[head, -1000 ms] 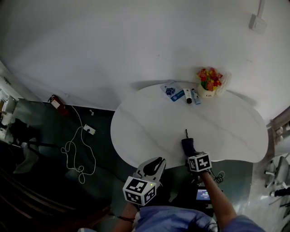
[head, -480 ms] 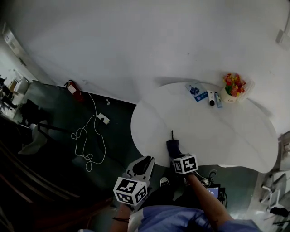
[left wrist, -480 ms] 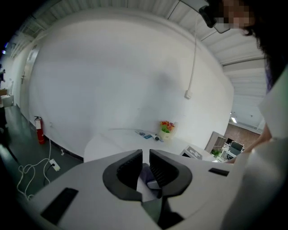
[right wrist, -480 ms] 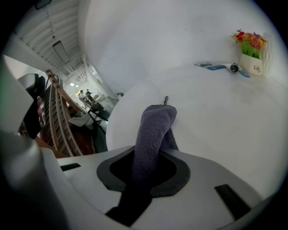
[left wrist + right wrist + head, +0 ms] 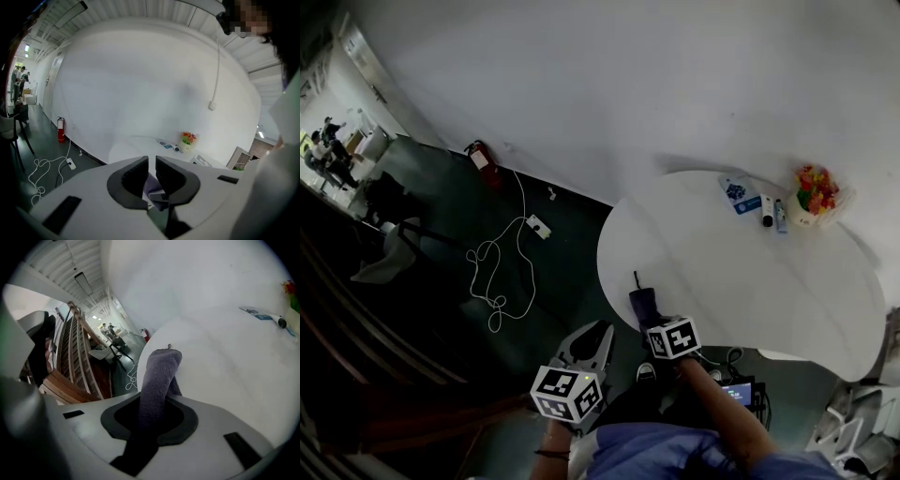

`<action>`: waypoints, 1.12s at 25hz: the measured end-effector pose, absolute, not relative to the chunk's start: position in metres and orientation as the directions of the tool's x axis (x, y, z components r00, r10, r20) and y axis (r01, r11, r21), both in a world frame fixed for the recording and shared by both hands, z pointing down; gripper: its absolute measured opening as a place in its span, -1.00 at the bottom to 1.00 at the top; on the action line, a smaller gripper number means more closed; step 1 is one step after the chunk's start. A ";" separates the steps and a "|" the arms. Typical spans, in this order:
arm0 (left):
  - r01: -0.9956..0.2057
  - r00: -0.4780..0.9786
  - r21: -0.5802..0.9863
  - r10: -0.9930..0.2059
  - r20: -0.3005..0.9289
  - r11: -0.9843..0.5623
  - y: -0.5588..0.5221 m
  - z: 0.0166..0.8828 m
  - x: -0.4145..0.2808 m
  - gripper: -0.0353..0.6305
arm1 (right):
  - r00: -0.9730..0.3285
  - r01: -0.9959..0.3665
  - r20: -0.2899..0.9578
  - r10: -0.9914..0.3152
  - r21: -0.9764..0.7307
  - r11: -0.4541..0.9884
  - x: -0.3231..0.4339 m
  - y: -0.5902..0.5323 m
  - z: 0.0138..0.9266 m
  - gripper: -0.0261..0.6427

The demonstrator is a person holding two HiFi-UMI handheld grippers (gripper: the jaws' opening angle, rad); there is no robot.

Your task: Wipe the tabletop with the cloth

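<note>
Two handheld grippers show at the bottom of the head view, each in one of the person's hands. The right gripper (image 5: 647, 317) reaches to the near left edge of a white, rounded tabletop (image 5: 741, 272). Its jaws are clenched on a dark grey-purple cloth (image 5: 638, 302). In the right gripper view the cloth (image 5: 159, 373) rises as a thick folded roll from between the closed jaws of the right gripper (image 5: 151, 414). Its rounded tip stands in front of the pale table surface (image 5: 234, 362). Whether the cloth presses on the table cannot be told.

The left gripper (image 5: 592, 334) is held off the table, over the dark floor, just left of the right one. In its own view the left gripper (image 5: 152, 171) has its jaws drawn almost together. Only a thin slit parts them, and nothing is gripped between them.

Several small things stand at the far side of the table, well apart from the cloth. They are a pot of bright flowers (image 5: 817, 190), a blue packet (image 5: 736, 192) and two small tubes (image 5: 767, 212). On the floor to the left lie a coiled white cable (image 5: 500, 277) and a red fire extinguisher (image 5: 482, 157).
</note>
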State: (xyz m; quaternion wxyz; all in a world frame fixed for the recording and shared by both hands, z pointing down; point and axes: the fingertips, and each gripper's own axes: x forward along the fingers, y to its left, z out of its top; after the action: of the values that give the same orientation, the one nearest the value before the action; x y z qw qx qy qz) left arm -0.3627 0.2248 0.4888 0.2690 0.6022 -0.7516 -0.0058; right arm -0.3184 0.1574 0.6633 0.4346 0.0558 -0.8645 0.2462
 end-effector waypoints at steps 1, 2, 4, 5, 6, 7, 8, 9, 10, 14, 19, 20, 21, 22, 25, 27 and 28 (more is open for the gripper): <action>-0.903 -0.121 0.336 -0.910 0.397 0.267 0.222 0.489 -0.357 -0.72 | -0.621 -0.318 0.777 0.107 -0.373 0.872 -0.314 0.149 0.660 -0.67; -0.906 -0.111 0.337 -0.911 0.397 0.258 0.218 0.489 -0.352 -0.72 | -0.627 -0.330 0.774 0.092 -0.371 0.868 -0.308 0.139 0.657 -0.67; -0.911 -0.089 0.338 -0.913 0.398 0.236 0.207 0.489 -0.341 -0.72 | -0.640 -0.363 0.767 0.056 -0.365 0.857 -0.292 0.114 0.646 -0.67; -0.913 -0.077 0.341 -0.915 0.396 0.225 0.199 0.489 -0.335 -0.72 | -0.645 -0.381 0.764 0.035 -0.360 0.852 -0.281 0.098 0.640 -0.67; -0.913 -0.065 0.348 -0.918 0.392 0.213 0.190 0.488 -0.328 -0.72 | -0.648 -0.400 0.761 0.011 -0.353 0.846 -0.269 0.081 0.634 -0.67; -0.913 -0.052 0.356 -0.921 0.386 0.201 0.179 0.487 -0.320 -0.72 | -0.649 -0.422 0.760 -0.016 -0.343 0.840 -0.255 0.062 0.629 -0.67; -0.912 -0.038 0.366 -0.925 0.379 0.187 0.167 0.486 -0.312 -0.72 | -0.646 -0.447 0.762 -0.045 -0.330 0.832 -0.239 0.041 0.625 -0.67; -0.911 -0.022 0.375 -0.928 0.371 0.171 0.154 0.484 -0.304 -0.72 | -0.639 -0.476 0.765 -0.076 -0.315 0.821 -0.221 0.019 0.622 -0.67; -0.912 -0.005 0.381 -0.931 0.364 0.154 0.140 0.482 -0.296 -0.72 | -0.628 -0.507 0.771 -0.109 -0.299 0.808 -0.203 -0.002 0.620 -0.67; -0.922 0.064 0.379 -0.936 0.346 0.077 0.090 0.472 -0.259 -0.72 | -0.575 -0.626 0.787 -0.224 -0.248 0.739 -0.126 -0.080 0.615 -0.67; -0.930 0.103 0.366 -0.937 0.335 0.029 0.046 0.464 -0.231 -0.72 | -0.510 -0.719 0.801 -0.314 -0.197 0.666 -0.045 -0.145 0.614 -0.67; -0.931 0.110 0.364 -0.936 0.335 0.021 0.039 0.464 -0.228 -0.72 | -0.497 -0.734 0.803 -0.327 -0.189 0.652 -0.033 -0.155 0.615 -0.67; -0.933 0.117 0.360 -0.934 0.337 0.013 0.033 0.464 -0.225 -0.72 | -0.484 -0.748 0.807 -0.339 -0.181 0.638 -0.022 -0.164 0.616 -0.67; -0.934 0.123 0.356 -0.933 0.339 0.006 0.028 0.464 -0.223 -0.72 | -0.470 -0.762 0.810 -0.350 -0.173 0.624 -0.012 -0.173 0.617 -0.67; -0.937 0.130 0.349 -0.931 0.341 -0.003 0.018 0.465 -0.222 -0.72 | -0.432 -0.796 0.825 -0.364 -0.158 0.585 0.006 -0.192 0.628 -0.67; -0.936 0.130 0.353 -0.930 0.343 0.000 0.017 0.465 -0.225 -0.72 | -0.408 -0.812 0.840 -0.358 -0.153 0.564 0.010 -0.197 0.639 -0.67; -0.935 0.130 0.355 -0.929 0.346 0.002 0.017 0.466 -0.228 -0.72 | -0.396 -0.817 0.847 -0.354 -0.149 0.558 0.009 -0.198 0.644 -0.67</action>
State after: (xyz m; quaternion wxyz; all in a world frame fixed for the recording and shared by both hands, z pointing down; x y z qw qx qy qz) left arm -0.2275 0.0168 0.4662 0.2564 0.7064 -0.6597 0.0056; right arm 0.0093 -0.1979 0.6436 0.4034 0.3729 -0.7849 0.2865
